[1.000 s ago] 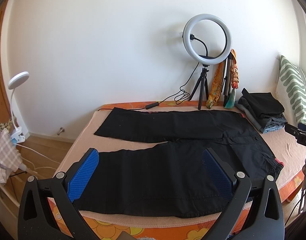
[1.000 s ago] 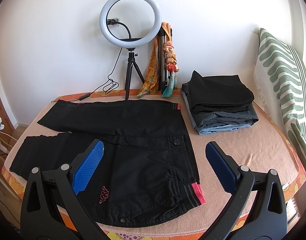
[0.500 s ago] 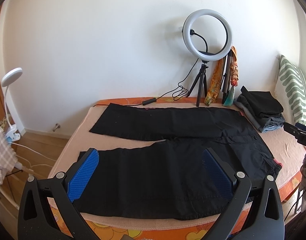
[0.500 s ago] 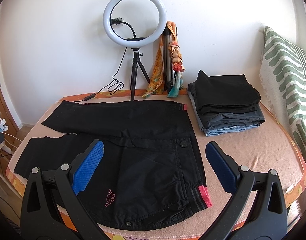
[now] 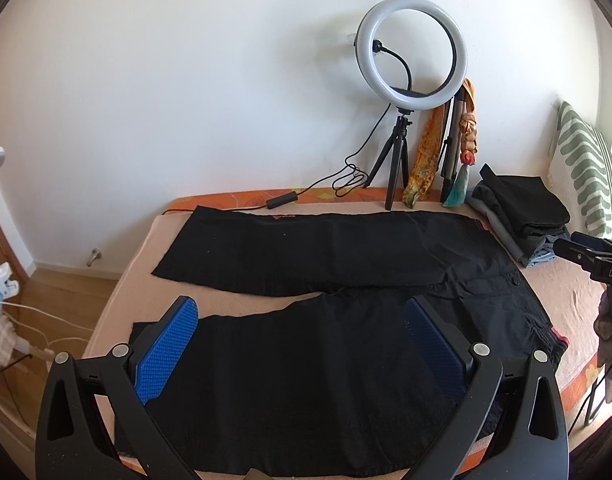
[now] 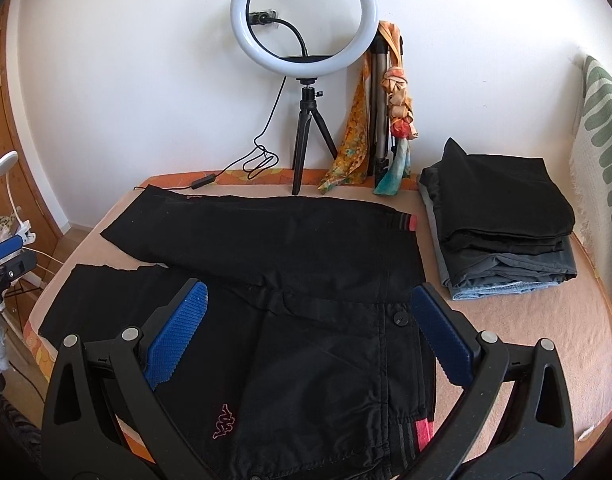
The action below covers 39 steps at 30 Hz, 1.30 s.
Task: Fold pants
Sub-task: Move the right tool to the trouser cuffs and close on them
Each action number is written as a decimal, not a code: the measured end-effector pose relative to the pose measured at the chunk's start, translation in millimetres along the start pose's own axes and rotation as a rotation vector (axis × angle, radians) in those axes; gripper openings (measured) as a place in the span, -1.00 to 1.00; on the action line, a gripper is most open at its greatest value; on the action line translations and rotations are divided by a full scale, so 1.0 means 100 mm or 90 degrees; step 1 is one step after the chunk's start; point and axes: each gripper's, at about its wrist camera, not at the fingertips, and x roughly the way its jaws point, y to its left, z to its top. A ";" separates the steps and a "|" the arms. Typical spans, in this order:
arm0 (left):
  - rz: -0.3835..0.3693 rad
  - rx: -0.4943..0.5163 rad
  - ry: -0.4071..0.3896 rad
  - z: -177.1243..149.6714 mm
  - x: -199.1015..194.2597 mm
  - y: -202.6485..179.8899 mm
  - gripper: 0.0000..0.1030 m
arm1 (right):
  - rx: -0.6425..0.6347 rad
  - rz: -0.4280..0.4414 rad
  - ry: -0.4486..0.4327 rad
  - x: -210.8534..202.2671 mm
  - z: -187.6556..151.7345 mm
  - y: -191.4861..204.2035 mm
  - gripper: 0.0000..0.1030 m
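Note:
Black pants [image 5: 317, 364] lie flat on the bed, legs spread apart toward the left, waist with pink trim at the right. They also show in the right wrist view [image 6: 298, 320]. My left gripper [image 5: 302, 344] is open and empty, held over the near leg. My right gripper [image 6: 309, 328] is open and empty, held over the waist and hip area near the button. The right gripper's tip shows at the right edge of the left wrist view [image 5: 589, 252].
A ring light on a tripod [image 6: 306, 40] stands at the back by the wall, its cable [image 5: 282, 200] lying on the bed. A stack of folded clothes [image 6: 501, 224] sits back right. A striped pillow [image 6: 601, 152] leans at the right. A lamp [image 6: 6, 168] stands left.
Both grippers have moved forward and lower toward the pants; the pants fill more of each view. Both stay open and empty.

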 end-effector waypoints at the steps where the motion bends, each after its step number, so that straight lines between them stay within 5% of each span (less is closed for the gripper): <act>1: 0.004 0.005 0.000 0.02 0.03 -0.01 0.99 | 0.000 0.011 0.007 0.08 0.06 -0.04 1.00; 8: 0.010 0.024 0.012 0.25 0.39 0.00 0.99 | -0.034 0.026 0.061 0.68 0.46 -0.26 1.00; 18: -0.011 0.011 0.093 0.50 1.26 0.09 0.99 | -0.126 0.044 0.144 1.78 0.95 -0.43 1.00; 30: 0.001 0.007 0.164 0.71 2.12 0.29 0.95 | -0.198 0.063 0.244 3.01 0.97 -0.51 1.00; 39: -0.006 -0.044 0.232 0.65 2.69 0.46 0.91 | -0.225 0.090 0.288 3.42 0.88 -0.58 1.00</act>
